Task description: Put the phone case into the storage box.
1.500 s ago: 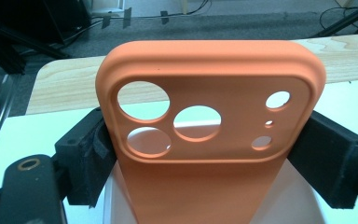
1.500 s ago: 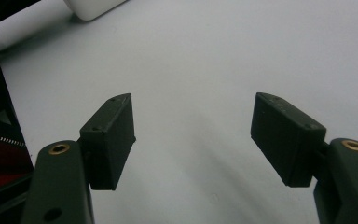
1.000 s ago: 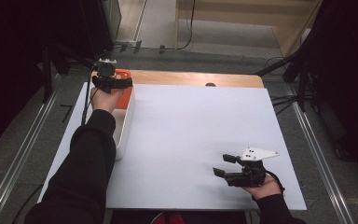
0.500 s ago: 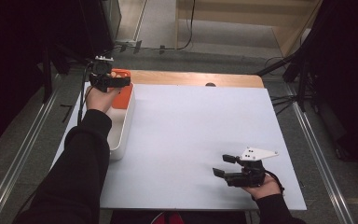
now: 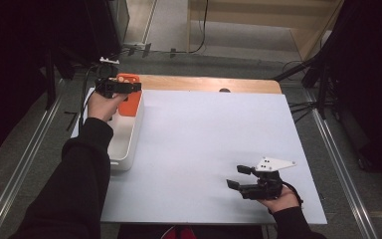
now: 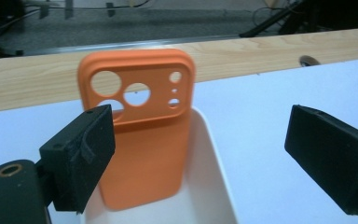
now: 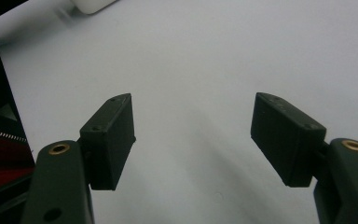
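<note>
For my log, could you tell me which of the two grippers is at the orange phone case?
The left gripper, over the white bin's far end, jaws open around the orange phone case; the right gripper hovers over bare table.

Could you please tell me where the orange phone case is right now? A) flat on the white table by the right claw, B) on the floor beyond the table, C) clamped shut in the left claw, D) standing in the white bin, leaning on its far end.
D: the phone case stands in the bin against its far end, with the left claw open in front of it.
</note>
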Demonstrator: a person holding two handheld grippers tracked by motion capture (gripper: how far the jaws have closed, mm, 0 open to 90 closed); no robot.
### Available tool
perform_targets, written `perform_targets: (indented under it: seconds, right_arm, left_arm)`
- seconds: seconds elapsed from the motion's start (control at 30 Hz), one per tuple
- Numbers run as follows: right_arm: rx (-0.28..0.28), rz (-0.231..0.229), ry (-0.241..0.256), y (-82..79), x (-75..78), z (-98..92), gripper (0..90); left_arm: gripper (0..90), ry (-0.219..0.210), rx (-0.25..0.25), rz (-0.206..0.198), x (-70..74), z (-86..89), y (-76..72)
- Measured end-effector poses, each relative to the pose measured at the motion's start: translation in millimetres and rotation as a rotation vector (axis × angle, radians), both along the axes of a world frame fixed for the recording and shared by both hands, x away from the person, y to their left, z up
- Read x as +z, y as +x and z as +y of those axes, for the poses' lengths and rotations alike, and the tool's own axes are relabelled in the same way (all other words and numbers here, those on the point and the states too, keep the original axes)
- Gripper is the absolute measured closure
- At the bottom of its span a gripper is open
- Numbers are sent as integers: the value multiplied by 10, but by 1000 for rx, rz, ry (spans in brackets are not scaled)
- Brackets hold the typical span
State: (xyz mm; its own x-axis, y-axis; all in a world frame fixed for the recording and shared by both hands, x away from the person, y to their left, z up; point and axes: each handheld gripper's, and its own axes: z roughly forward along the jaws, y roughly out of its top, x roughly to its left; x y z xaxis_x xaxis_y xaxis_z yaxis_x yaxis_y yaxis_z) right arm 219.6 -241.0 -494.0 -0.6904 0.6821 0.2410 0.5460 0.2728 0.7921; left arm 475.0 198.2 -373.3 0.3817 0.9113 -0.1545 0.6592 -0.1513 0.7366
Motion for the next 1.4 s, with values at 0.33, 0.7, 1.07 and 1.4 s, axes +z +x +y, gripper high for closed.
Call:
perform_targets:
  seconds: [0.33,0.7,1.07,1.4]
  right_arm:
    - [4,4,-1,7,-7,13,292]
    - [2,7,-3,2,-9,23,292]
    - [8,13,-8,5,-21,32,292]
    - [9,14,-10,3,-23,31,292]
  left_arm:
    - [90,-3,-90,-4,56,-48,-170]
    - [132,-45,-211,-12,66,-97,-413]
    - [132,-111,-309,-22,35,-152,-632]
    - [140,-122,-372,-20,-54,-203,-817]
